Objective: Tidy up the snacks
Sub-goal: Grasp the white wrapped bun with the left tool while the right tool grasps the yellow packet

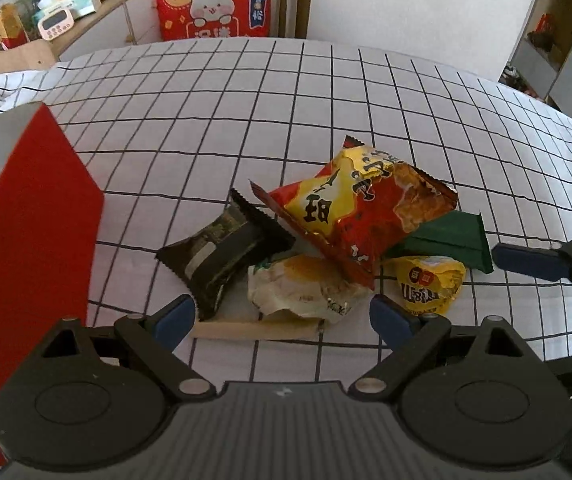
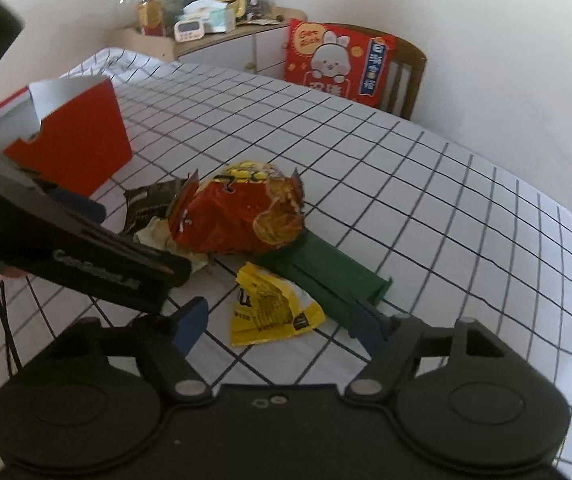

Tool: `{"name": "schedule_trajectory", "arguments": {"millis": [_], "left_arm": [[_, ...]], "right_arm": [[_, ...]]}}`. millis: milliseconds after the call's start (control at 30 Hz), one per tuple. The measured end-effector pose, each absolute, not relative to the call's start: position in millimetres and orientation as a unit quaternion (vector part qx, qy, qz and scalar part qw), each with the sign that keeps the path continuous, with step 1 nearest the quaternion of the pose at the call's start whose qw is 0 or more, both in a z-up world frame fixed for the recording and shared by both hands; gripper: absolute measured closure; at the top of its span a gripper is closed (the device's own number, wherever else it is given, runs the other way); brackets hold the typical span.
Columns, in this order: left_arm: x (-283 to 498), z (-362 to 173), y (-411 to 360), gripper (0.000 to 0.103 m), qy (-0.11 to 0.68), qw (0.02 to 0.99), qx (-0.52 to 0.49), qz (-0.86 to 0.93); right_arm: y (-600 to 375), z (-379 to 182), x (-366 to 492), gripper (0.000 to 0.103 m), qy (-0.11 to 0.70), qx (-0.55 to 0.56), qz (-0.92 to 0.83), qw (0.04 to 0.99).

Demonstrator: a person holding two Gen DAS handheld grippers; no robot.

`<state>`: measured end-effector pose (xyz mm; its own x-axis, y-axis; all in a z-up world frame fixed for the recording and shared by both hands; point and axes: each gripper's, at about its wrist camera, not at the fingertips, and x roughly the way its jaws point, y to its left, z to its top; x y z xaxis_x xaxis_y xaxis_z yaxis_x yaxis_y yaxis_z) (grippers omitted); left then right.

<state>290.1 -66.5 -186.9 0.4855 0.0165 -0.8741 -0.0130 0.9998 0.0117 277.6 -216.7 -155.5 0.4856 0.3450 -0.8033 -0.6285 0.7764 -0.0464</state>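
Right wrist: yellow pkt (image 2: 274, 312) between fingers (image 2: 190, 322), prob. untouched

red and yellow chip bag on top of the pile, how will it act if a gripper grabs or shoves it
The red and yellow chip bag looks puffed and crinkled, so it would probably dent rather than hold stiff. It seems light for its bulk. Its glossy film may slip, and since it leans on the black packet and green packet, a push would likely shift it off them.

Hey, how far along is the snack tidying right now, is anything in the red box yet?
Nothing looks packed yet: what shows of the open red cardboard box looks bare. Neither gripper holds anything; the open left gripper frames the pale crinkled packet, the open right gripper the small yellow packet. Still piled: the red-and-yellow chip bag, black wrapped bar and green wrapped bar.
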Motion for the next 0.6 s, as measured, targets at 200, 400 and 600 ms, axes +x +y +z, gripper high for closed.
{"name": "schedule_trajectory", "arguments": {"millis": [200,400,600], "left_arm": [[299.7,-194.3,-70.0,0.012,0.516,0.857,-0.001,0.002],[302.8,-194.1,-72.6,0.032,0.517,0.856,-0.011,-0.019],[300.7,-194.7,-64.6,0.033,0.519,0.854,-0.037,-0.025]], "right_arm": [[-208.7,-165.7,284.5,0.040,0.418,-0.177,0.286,0.844],[-203.3,-170.1,285.2,0.050,0.415,-0.182,0.280,0.846],[-199.8,-167.6,278.8,0.067,0.411,-0.188,0.283,0.846]]}}
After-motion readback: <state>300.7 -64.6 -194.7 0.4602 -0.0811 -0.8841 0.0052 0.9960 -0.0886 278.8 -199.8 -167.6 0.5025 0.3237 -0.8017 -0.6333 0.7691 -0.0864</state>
